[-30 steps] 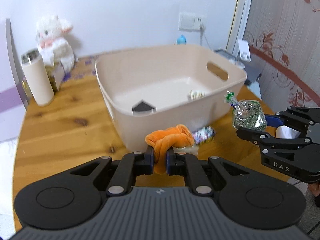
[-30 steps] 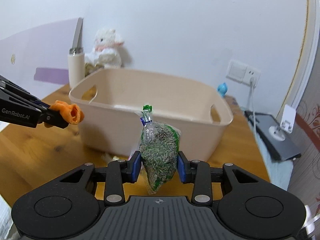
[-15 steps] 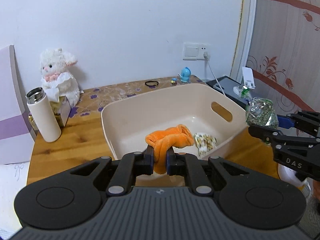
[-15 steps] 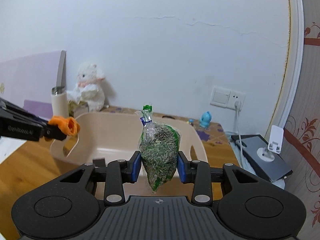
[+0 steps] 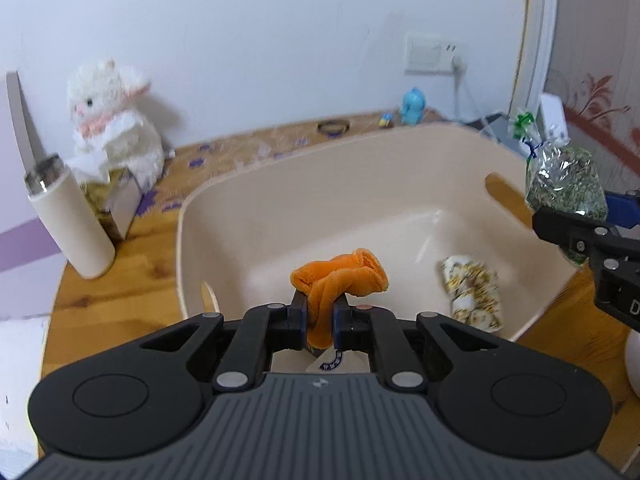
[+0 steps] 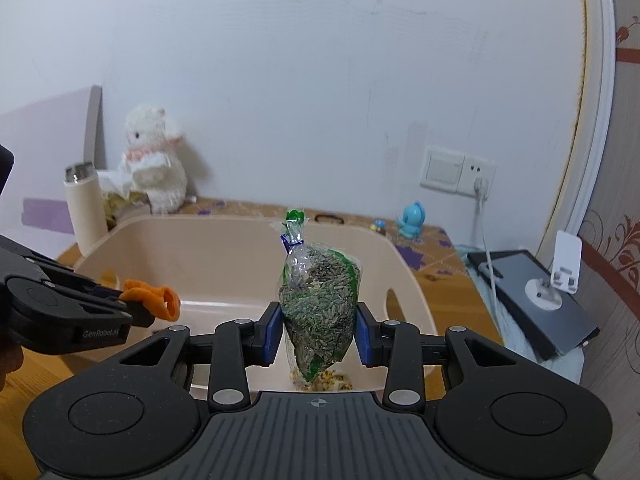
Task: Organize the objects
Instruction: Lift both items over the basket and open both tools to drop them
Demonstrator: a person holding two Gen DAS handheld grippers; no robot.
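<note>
- A beige tub [image 5: 248,216] is seen on a wooden table [image 5: 116,300]; a small flower-print bundle [image 5: 474,294] lies on its floor, toward the tub's right wall.
- A white label [image 5: 334,360] lies on the tub floor at its near edge, partly hidden by the left gripper.
- An orange cloth [image 5: 340,280] is pinched between the closed fingers of the left gripper [image 5: 320,320], held above the tub's near side.
- A clear bag of dried herbs [image 6: 318,304], tied at the top, is clamped between the blue pads of the right gripper [image 6: 318,334], above the tub's right rim.
- A cream flask [image 5: 68,216] with a metal cap stands upright left of the tub.
- A white plush toy [image 5: 114,120] is seated behind the flask, against the white wall, on a small box [image 5: 120,204].
- A blue figurine [image 5: 412,106] and a dark ring [image 5: 333,125] are placed behind the tub, below a wall socket [image 5: 434,56] with a plug in it.
- A dark tablet [image 6: 536,300] lies well right of the tub.
</note>
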